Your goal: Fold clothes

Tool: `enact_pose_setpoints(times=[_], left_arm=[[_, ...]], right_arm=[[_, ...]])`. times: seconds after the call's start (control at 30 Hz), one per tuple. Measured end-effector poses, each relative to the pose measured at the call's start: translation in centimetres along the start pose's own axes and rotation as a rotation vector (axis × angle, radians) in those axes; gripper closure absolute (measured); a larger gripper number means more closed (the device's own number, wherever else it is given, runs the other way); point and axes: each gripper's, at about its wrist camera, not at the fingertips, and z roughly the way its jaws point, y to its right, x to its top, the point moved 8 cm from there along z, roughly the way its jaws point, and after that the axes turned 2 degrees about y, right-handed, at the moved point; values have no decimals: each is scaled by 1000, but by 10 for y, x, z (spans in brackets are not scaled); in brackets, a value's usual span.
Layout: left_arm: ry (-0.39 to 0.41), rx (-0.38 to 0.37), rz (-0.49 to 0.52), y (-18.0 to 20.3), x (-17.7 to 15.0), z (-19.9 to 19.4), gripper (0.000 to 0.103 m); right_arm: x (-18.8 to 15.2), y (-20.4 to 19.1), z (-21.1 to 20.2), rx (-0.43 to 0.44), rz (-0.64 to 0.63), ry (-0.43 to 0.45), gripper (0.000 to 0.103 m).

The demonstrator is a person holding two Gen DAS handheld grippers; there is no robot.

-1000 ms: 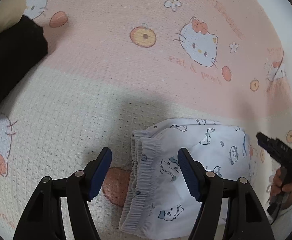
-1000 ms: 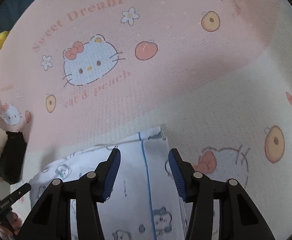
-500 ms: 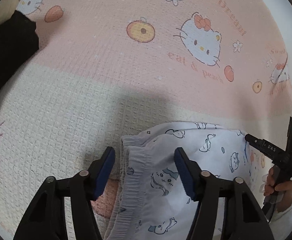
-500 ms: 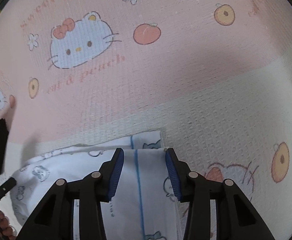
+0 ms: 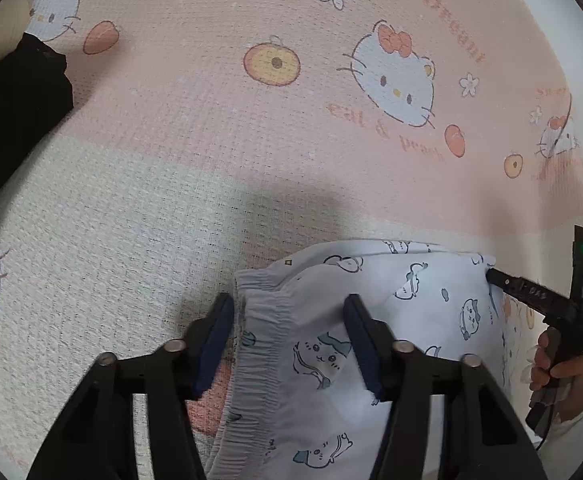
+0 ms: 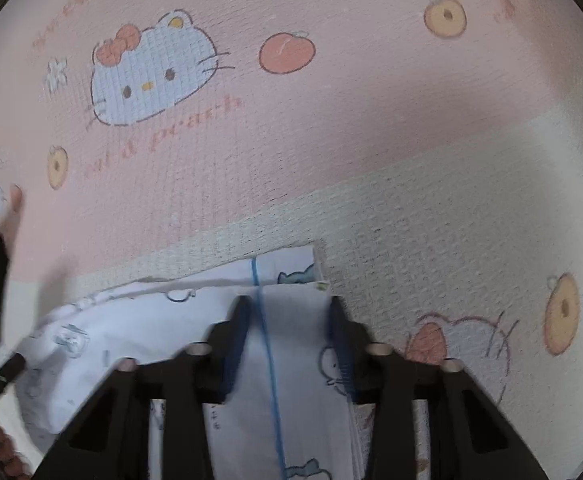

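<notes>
A black cloth point(image 5: 7, 120) lies at the far left edge of the left wrist view, well apart from the left claw point(image 5: 289, 340). This claw points down at a pink and cream blanket point(image 5: 171, 160) printed with cats and fruit. Its jaws are closing, about half open, and straddle the gathered waistband of the white printed shorts point(image 5: 411, 300). The left pad sits just off the waistband edge over the blanket; the right pad rests on the cloth. No firm pinch is visible.

To the right of this claw, the shorts spread flat toward the person's right hand point(image 5: 559, 364) and its tool.

In the right wrist view, the right claw point(image 6: 287, 336) points down at the hem corner of the shorts point(image 6: 151, 320). Its jaws are closing, partly open, with a blue seam line point(image 6: 267, 344) running between them. Whether the pads press the cloth, I cannot tell. Bare blanket point(image 6: 411, 160) lies beyond and to the right of this claw.
</notes>
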Motion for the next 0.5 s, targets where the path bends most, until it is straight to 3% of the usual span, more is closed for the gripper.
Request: enact_pose_setpoints(times=[0.07,0.27,0.5], left_arm=[[23,32,-5,-3,1,0,80],[71,-4,-39,-4,6,-7,83],[78,-41,-63,-4,9,-10,83]], right_arm=[[1,-2,-2,-36,-30,23,96],[10,-2,-16,-59,-47,106,99],[18,5,-23,-40,3,140,99]])
